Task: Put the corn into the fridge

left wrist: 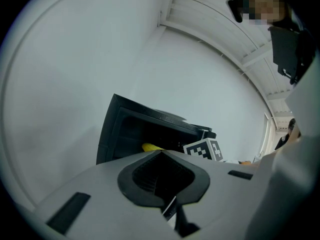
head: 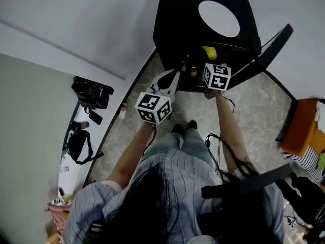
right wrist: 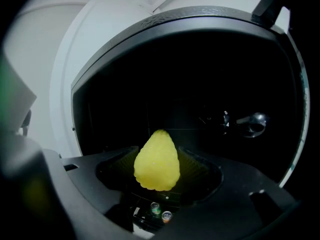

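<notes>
A yellow corn cob (right wrist: 157,161) sits end-on between the jaws of my right gripper (right wrist: 157,159), which is shut on it. In the head view the right gripper (head: 209,56) holds the corn (head: 209,52) at the mouth of the black fridge (head: 175,29), whose door (head: 269,47) hangs open to the right. The dark fridge interior (right wrist: 200,84) fills the right gripper view. My left gripper (head: 171,78) hovers just left of the opening; its jaws stand together with nothing between them (left wrist: 162,176). The corn tip (left wrist: 151,147) also shows in the left gripper view.
A white plate (head: 218,18) lies on top of the fridge. Small bottles (head: 193,71) stand low inside it. Black bags (head: 91,93) lie on the floor by the left wall. An orange piece of furniture (head: 304,126) stands at the right. The person's feet (head: 185,127) are close to the fridge.
</notes>
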`<state>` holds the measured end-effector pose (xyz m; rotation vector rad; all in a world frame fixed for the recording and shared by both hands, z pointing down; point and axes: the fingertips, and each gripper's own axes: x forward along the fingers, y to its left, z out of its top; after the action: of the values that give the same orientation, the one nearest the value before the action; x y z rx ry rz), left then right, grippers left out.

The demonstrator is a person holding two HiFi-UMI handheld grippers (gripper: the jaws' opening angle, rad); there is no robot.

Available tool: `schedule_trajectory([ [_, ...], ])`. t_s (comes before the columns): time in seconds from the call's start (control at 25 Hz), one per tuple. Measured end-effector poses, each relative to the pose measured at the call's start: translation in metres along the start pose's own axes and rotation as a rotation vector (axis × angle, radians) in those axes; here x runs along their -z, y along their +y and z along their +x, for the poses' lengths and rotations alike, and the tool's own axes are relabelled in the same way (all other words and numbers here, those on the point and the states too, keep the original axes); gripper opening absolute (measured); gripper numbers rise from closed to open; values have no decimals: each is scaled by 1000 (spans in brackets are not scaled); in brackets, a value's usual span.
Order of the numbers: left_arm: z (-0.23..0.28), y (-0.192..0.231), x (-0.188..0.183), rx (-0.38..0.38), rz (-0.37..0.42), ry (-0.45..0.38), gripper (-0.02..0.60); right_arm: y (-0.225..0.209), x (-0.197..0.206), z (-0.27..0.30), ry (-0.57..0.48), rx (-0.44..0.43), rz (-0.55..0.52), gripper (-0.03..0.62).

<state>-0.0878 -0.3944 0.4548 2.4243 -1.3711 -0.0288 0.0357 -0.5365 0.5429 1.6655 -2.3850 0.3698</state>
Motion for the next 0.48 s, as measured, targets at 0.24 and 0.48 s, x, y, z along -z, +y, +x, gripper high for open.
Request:
schedule_trajectory([
  [0.24,0,2,1,-5,-6,1,8,-3,-4,11,17,-5,-9,262],
  [0.48,-2,10,3,-28,-18,5,8,-8,-10,32,38,12,-5,261],
])
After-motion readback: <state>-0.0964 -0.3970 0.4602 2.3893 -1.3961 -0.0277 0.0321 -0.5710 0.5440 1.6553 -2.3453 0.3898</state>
